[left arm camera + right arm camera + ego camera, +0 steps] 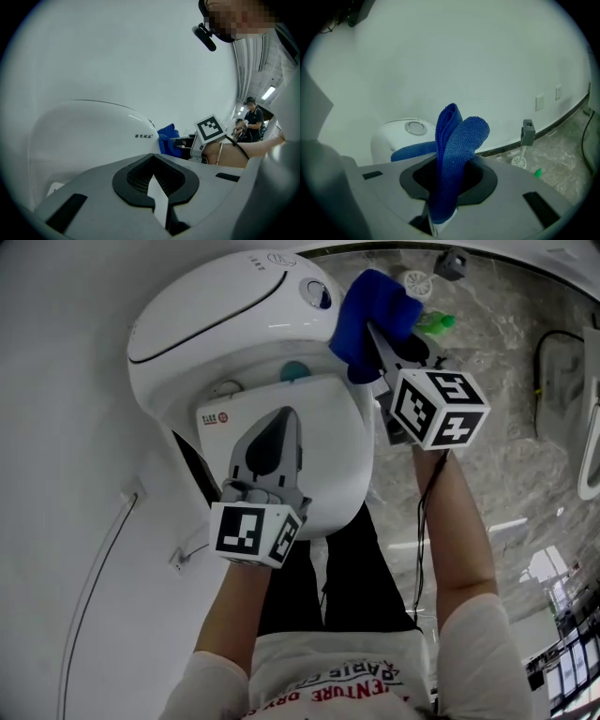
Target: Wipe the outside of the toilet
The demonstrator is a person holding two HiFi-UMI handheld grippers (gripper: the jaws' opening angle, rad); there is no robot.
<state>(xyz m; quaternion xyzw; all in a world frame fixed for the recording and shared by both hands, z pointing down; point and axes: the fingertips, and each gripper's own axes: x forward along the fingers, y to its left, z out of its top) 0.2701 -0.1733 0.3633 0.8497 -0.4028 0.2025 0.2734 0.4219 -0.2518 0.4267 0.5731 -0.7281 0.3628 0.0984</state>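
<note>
While the right gripper (pixel 446 171) has its fingers clamped on a folded blue cloth (pixel 457 154), the left gripper (pixel 154 176) has its fingers drawn together with nothing between them. The cloth stands up out of the right fingers and sits at the right edge of the cistern (pixel 211 310), just beside the round flush button (pixel 316 293); actual contact cannot be confirmed. The left gripper is over the closed lid (pixel 333 442) of the white toilet (pixel 169 362), pointing toward the cistern, near a small label (pixel 217 417) on the lid. A marbled floor (pixel 506 362) lies to the right, with a green item (pixel 436 322) on it. A white cable (pixel 103 559) runs along the wall on the left.
</note>
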